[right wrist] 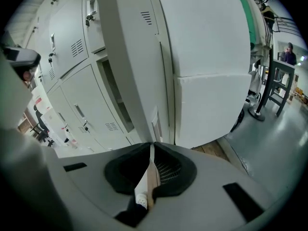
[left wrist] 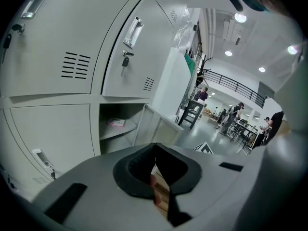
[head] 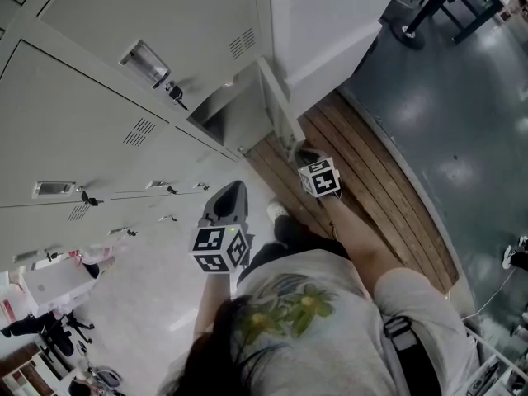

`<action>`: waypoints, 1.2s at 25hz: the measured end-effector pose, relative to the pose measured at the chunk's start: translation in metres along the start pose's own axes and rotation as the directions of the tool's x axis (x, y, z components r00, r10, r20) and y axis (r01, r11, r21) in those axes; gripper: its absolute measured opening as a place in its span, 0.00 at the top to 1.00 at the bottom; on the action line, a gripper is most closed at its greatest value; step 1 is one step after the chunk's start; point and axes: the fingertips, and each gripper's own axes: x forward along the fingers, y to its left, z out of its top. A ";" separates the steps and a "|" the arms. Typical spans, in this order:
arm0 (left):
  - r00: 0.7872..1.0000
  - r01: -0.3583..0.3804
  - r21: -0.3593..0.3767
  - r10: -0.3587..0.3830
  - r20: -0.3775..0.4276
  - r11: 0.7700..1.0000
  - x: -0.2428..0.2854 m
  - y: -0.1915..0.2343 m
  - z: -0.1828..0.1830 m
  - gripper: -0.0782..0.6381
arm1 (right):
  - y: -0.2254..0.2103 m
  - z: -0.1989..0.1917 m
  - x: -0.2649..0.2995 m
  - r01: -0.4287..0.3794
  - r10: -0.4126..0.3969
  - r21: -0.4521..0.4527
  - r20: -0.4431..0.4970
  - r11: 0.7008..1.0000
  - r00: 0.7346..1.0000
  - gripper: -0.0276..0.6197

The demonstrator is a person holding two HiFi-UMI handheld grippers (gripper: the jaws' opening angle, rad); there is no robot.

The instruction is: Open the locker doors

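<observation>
Door (right wrist: 127, 61) of pale grey metal stands swung open on a low locker at the end of the grey locker bank (head: 82, 114), its compartment (left wrist: 118, 129) exposed. Right tongs (right wrist: 153, 146), pinched together and empty, point at the door's handle edge just ahead. Left tongs (left wrist: 155, 147), likewise closed on nothing, face the closed lockers beside it.

Pink item (left wrist: 116, 122) on open locker shelf (left wrist: 111, 133) too small to identify
</observation>
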 end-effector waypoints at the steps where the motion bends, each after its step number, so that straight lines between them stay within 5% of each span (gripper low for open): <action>1: 1.000 0.002 0.001 -0.002 -0.001 1.000 0.000 0.000 0.000 0.85 | -0.003 0.000 -0.001 0.009 -0.009 0.003 0.000 1.000 1.000 0.88; 20: 1.000 0.013 -0.001 -0.013 -0.008 1.000 0.004 -0.004 0.000 0.85 | -0.062 0.000 -0.012 0.156 -0.158 0.095 0.018 0.983 0.987 0.89; 30: 1.000 0.001 -0.014 0.000 0.011 1.000 -0.003 -0.001 0.004 0.85 | -0.069 0.014 -0.041 0.153 -0.185 0.270 0.099 0.951 0.978 0.89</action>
